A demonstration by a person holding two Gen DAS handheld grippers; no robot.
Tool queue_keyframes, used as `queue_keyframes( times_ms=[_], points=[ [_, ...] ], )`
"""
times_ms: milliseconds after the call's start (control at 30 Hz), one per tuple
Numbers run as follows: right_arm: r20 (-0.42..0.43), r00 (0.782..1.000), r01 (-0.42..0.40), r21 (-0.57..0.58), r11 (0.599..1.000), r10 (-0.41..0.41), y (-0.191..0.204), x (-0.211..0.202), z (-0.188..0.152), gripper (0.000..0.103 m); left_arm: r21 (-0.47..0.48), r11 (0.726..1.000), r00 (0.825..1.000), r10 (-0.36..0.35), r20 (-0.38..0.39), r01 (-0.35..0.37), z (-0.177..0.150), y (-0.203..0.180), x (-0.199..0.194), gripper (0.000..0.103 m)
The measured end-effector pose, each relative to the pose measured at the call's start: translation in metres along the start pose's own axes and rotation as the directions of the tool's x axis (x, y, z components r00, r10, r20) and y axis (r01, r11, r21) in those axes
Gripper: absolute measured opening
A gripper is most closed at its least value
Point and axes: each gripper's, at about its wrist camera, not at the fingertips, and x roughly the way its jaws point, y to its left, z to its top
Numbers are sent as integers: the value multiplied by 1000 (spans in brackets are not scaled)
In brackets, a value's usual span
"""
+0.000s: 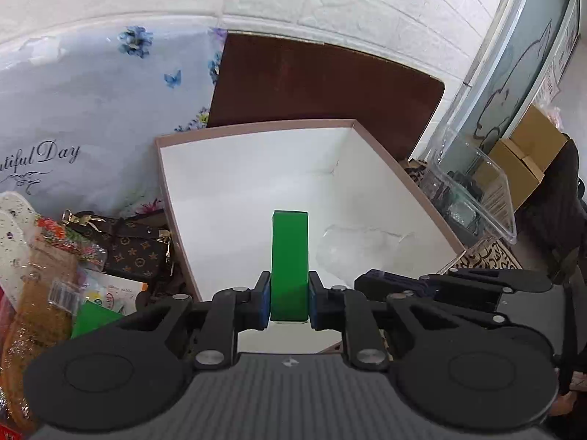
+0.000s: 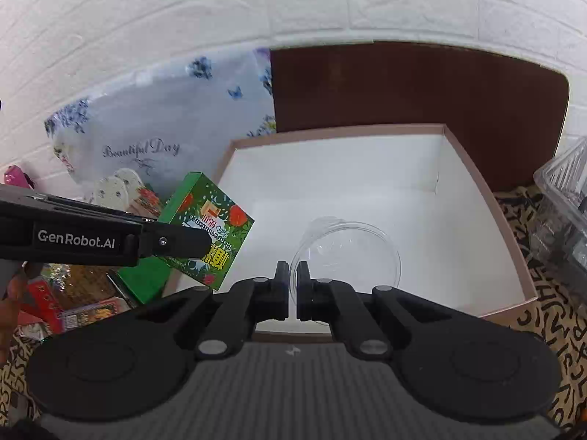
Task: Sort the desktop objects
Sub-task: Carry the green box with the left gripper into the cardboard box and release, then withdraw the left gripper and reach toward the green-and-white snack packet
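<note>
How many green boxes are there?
2. One green box is clamped in the left gripper beside the big white box. A second green box lies in the clutter left of it. More may hide underneath.

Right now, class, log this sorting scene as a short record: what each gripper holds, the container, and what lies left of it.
left gripper: shut on green box, held over the container's left edge
right gripper: shut on rim of clear plastic cup
container: open white-lined cardboard box, on the patterned cloth
left of container: brown patterned purse, floral bag
</note>
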Motion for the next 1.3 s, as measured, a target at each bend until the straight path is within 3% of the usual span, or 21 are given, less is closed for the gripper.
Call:
queue_keyframes(
  times_ms=[100,133,167,233,267,333,367,400,500,767,1300],
  points=[
    [-23,1000,6,-2,1000,-7,-1,13,-2,1,14,1000,1000,-3,2,3,3,1,6,23],
    [-29,1000,9,-7,1000,-9,0,18,-2,1,15,1000,1000,-4,5,4,5,2,6,40],
    [-36,999,8,-14,1000,-8,1,21,-3,2,11,1000,1000,0,6,0,6,4,7,66],
    [-50,999,7,-24,1000,-8,3,26,-3,3,-1,1000,999,18,28,-18,7,7,4,88],
    [-59,998,11,-34,999,-13,5,29,-2,8,-3,1000,999,20,43,-20,7,8,1,90],
    [-77,997,23,-56,998,-28,9,33,-2,31,-11,1000,999,16,42,-16,8,10,-1,93],
    [-80,996,31,-67,997,-37,11,33,-3,52,-14,1000,999,17,38,-17,8,11,-1,95],
    [-77,996,41,-78,996,-47,12,34,-3,62,-15,1000,999,22,38,-21,7,11,-2,95],
    [-48,996,69,-126,990,-75,20,28,-4,82,-16,999,999,41,34,-40,3,13,-4,97],
    [-35,998,54,-126,991,-59,28,8,-9,85,-68,996,996,67,51,-63,-15,26,-27,97],
    [-48,998,-35,-148,988,28,65,-14,-35,86,-133,974,983,182,-3,-181,-44,45,-57,97]
  ],
)
